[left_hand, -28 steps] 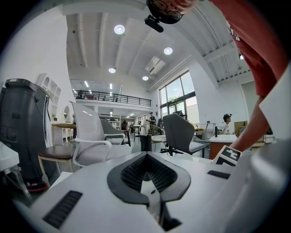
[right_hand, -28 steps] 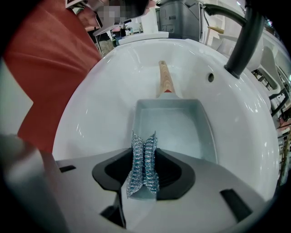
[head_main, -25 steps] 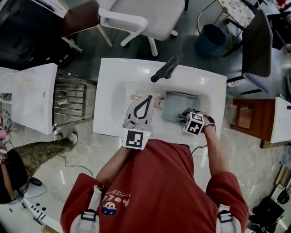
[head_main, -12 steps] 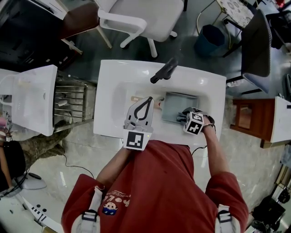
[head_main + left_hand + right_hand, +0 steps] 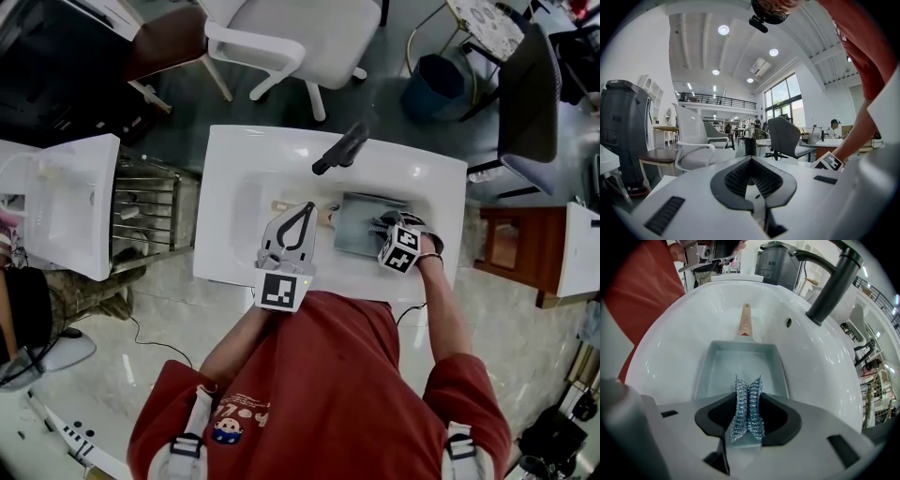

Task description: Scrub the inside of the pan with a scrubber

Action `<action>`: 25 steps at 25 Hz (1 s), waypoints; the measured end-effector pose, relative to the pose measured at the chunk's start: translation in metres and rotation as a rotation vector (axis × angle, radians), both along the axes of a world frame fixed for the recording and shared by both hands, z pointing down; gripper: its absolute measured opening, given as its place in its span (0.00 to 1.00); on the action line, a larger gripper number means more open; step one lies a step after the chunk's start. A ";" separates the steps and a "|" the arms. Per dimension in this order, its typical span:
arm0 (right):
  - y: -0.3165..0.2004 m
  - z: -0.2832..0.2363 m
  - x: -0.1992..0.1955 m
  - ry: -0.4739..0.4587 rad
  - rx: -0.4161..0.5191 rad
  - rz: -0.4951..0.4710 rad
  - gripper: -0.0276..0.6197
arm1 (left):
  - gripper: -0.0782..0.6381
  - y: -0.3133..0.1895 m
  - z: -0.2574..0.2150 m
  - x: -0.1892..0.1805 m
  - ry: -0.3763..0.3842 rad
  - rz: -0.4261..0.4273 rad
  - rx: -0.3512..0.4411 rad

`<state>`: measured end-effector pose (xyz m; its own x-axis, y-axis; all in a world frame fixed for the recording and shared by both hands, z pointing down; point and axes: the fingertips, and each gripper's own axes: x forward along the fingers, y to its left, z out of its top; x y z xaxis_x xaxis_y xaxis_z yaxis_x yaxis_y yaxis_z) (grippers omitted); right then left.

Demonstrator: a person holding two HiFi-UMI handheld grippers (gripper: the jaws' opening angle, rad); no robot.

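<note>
A grey rectangular pan [image 5: 361,217] lies in the white sink [image 5: 234,155], its wooden handle [image 5: 279,203] pointing left. In the right gripper view the pan [image 5: 740,363] fills the middle and its handle [image 5: 745,319] runs away from me. My right gripper [image 5: 748,404] is shut on a silvery steel-wool scrubber [image 5: 747,394] just above the pan's near end. From the head view, the right gripper [image 5: 382,226] reaches over the pan's right side. My left gripper [image 5: 307,203] hovers over the handle area, shut and holding nothing. The left gripper [image 5: 751,160] points out at the room.
A black faucet [image 5: 340,148] rises behind the pan and shows as a faucet [image 5: 832,284] at the upper right. A metal dish rack [image 5: 145,202] stands left of the sink. A white chair [image 5: 291,33] sits beyond the counter.
My right gripper has shifted slightly farther over the pan with the scrubber. The left gripper has stayed put. A person's legs at the far left have moved off.
</note>
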<state>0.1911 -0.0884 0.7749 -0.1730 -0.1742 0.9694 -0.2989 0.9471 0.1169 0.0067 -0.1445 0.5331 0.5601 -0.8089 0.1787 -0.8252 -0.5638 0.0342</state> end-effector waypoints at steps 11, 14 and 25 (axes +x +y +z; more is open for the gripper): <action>-0.044 0.005 0.010 0.085 0.194 -0.004 0.30 | 0.12 -0.001 -0.001 -0.002 -0.002 -0.003 0.002; -0.046 0.005 0.011 0.098 0.204 -0.013 0.30 | 0.12 -0.001 -0.001 -0.002 0.001 -0.006 0.004; -0.045 0.005 0.012 0.087 0.210 0.065 0.30 | 0.12 -0.003 -0.007 -0.002 0.000 -0.006 0.028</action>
